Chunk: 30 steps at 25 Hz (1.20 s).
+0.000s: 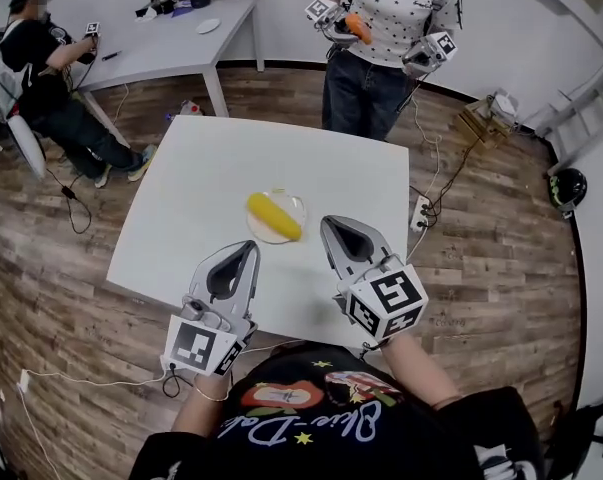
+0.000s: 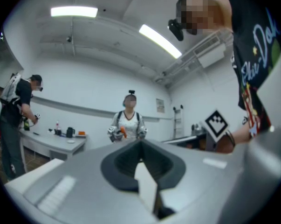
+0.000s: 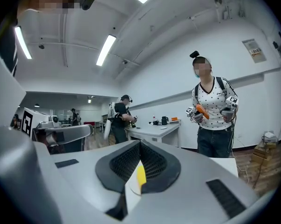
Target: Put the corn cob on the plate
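grey and closed, two grippers sit nearest the camera. the left gripper [image 1: 250,247] has its jaws pressed together on nothing. the right gripper [image 1: 328,223] is the same, jaws together and empty. just beyond their tips lies one yellow corn cob [image 1: 273,216], resting on the one round plate [image 1: 297,203], apart from both grippers. the plate stands near the front edge of a white table [image 1: 196,183]. farther off are two other people: one standing person [image 1: 391,28] in a spotted top past the table, and one seated person [image 1: 41,68] beside a second table [image 1: 171,33].
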Each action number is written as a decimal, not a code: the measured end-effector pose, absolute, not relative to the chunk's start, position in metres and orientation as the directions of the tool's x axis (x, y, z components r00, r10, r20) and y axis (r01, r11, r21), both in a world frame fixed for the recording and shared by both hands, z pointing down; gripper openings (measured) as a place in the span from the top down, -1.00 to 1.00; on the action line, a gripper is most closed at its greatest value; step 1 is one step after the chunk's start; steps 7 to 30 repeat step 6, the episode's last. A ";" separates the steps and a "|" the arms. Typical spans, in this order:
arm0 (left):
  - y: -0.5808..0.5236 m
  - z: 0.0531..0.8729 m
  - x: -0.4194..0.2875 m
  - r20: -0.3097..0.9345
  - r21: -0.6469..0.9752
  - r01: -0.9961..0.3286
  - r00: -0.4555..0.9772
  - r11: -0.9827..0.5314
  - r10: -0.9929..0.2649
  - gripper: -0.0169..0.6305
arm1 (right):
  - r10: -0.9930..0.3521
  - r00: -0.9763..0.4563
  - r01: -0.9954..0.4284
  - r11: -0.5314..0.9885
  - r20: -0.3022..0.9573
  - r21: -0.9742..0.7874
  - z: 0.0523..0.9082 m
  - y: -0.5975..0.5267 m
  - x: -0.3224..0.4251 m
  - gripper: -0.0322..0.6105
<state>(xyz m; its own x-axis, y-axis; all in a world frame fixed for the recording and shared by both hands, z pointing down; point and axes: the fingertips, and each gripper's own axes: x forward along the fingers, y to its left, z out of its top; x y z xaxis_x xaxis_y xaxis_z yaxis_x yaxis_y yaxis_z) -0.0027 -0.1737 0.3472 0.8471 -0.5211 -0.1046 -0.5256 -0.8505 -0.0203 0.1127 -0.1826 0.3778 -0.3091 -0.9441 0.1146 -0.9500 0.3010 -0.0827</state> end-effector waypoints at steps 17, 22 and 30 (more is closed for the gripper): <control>-0.161 0.349 -0.006 -0.112 -0.014 -0.521 0.849 -0.853 -0.517 0.98 | -0.948 -0.299 -0.952 0.288 0.109 -0.100 0.377 -0.168 0.110 0.86; -0.161 0.349 -0.006 -0.112 -0.014 -0.521 0.849 -0.853 -0.517 0.98 | -0.948 -0.299 -0.952 0.288 0.109 -0.100 0.377 -0.168 0.110 0.86; -0.161 0.349 -0.006 -0.112 -0.014 -0.521 0.849 -0.853 -0.517 0.98 | -0.948 -0.299 -0.952 0.288 0.109 -0.100 0.377 -0.168 0.110 0.86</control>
